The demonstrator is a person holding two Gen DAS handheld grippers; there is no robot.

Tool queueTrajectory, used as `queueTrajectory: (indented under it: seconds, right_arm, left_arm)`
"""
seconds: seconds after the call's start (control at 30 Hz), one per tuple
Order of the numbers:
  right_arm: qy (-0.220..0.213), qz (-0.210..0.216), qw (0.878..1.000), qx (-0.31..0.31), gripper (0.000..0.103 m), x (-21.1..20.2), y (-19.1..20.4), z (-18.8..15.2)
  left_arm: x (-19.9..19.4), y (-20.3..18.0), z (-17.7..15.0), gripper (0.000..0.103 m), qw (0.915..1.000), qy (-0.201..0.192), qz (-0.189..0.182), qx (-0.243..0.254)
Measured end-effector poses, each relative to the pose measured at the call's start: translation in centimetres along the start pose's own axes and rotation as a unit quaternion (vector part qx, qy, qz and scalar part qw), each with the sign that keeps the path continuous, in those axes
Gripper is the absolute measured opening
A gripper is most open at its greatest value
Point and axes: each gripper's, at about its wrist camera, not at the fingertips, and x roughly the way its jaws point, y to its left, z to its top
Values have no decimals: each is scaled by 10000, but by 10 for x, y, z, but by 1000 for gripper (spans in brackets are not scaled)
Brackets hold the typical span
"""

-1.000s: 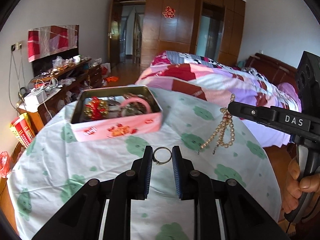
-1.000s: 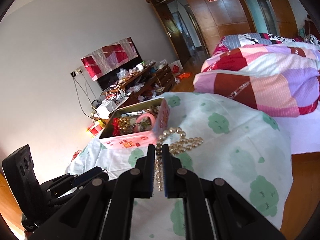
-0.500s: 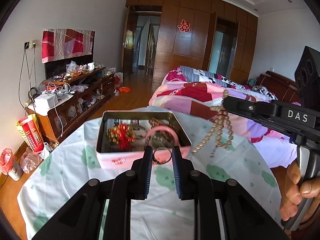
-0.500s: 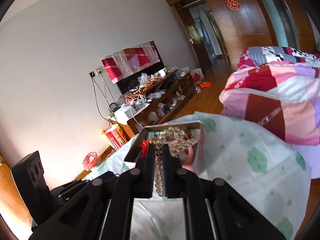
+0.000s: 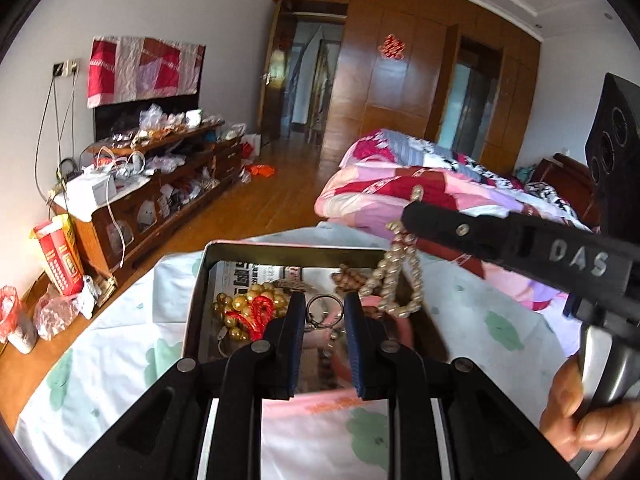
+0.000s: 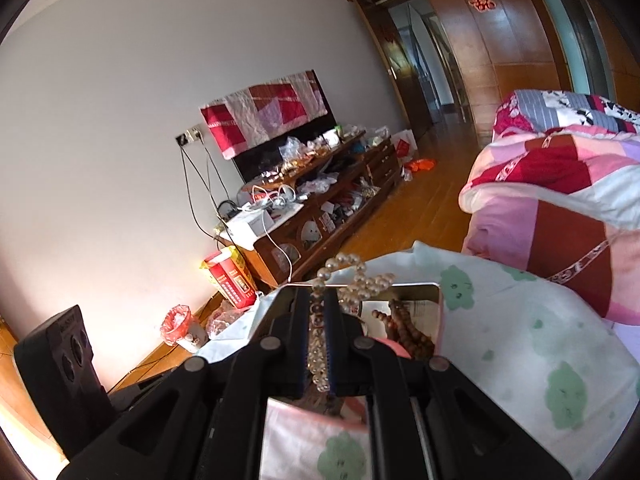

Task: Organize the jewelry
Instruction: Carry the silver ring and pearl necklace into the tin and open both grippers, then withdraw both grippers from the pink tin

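Both loaded claws over the tin [image 5: 198, 300], inside its rim.

Bedrm: wood floor [image 5: 256, 204], cluttered cabinet [image 5: 160, 184], quilted bed [image 5: 432, 188]

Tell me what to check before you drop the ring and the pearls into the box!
1. Left gripper grips the ring: ok.
2. Ring over the open pink tin: ok.
3. Right gripper shut on the pearl necklace: ok.
4. Necklace over the tin: ok; its loops hang above the right side.
5. Room left inside: cannot tell; the gold beads with red thread and brown beads already fill much of it.
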Motion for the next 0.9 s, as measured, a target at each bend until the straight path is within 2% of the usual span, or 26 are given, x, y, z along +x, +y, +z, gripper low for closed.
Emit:
queueTrajectory:
  seconds: [0.17, 0.27, 0.4, 0.57, 0.6, 0.67, 0.73, 0.8, 0.83, 0.87, 0.9]
  right_arm:
    - [371, -116, 9992, 60, 10, 47, -15, -7]
    - [516, -175, 9985, 54, 10, 60, -21, -17]
    - [575, -182, 9981, 117, 10, 66, -26, -27]
    - [588, -141, 9981, 120, 16, 65, -27, -29]
    - [586, -134, 9981, 124, 20, 63, -26, -29]
    - [512, -202, 9984, 161, 36, 58, -24, -28]
    - [348, -254, 9987, 271, 70, 50, -25, -27]
    - [37, -389, 9983, 431, 82, 32, -26, -29]
    - [-160, -531, 9972, 494, 85, 18, -26, -31]
    - [-257, -631, 9964, 513, 86, 10, -26, -32]
    - [-393, -795, 9947, 530, 89, -1, -25, -35]
  left_arm:
    - [19, 8, -6, 20, 9994, 187, 227, -156]
    - [24, 11, -10, 20, 9987, 287, 368, -213]
    - [28, 12, -13, 20, 9970, 387, 639, -196]
    - [33, 13, -15, 20, 9944, 470, 928, -167]
    - [34, 12, -16, 20, 9939, 461, 998, -128]
    - [40, 10, -16, 22, 9918, 526, 1164, -18]
    - [44, 8, -18, 28, 9899, 640, 1262, 47]
    - [46, 7, -18, 44, 9893, 669, 1299, 32]
    - [45, 7, -18, 59, 9890, 644, 1328, 17]
    - [42, 8, -17, 67, 9891, 586, 1348, -2]
    - [37, 7, -17, 69, 9902, 463, 1320, -33]
